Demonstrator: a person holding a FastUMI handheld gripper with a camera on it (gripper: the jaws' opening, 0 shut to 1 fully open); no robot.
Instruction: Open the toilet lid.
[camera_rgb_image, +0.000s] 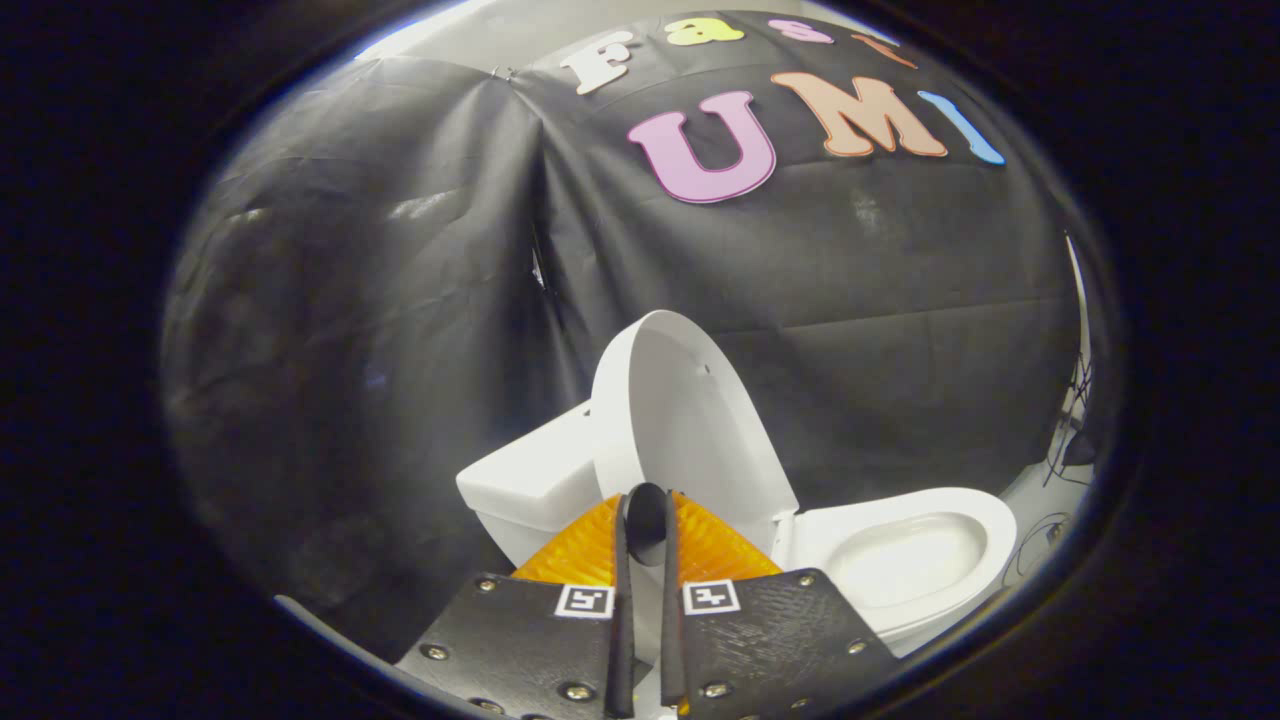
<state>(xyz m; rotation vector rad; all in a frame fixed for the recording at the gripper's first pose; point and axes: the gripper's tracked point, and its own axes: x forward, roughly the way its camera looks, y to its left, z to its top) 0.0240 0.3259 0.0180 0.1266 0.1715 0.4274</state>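
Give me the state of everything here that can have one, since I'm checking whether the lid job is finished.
Toilet lid: raised, standing nearly upright by the tank.
Toilet bowl: uncovered, its inside exposed.
Toilet tank: its cover is on.
Gripper: fingers nearly together with a narrow gap, tips against the lower edge of the lid; whether they pinch it cannot be told.

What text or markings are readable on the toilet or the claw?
Toilet lid, tank, bowl: none.
Claw: no words; two square black-and-white code markers, patterns only.
Its fingers sit close together at the raised lid's lower edge; whether they grip it is unclear.
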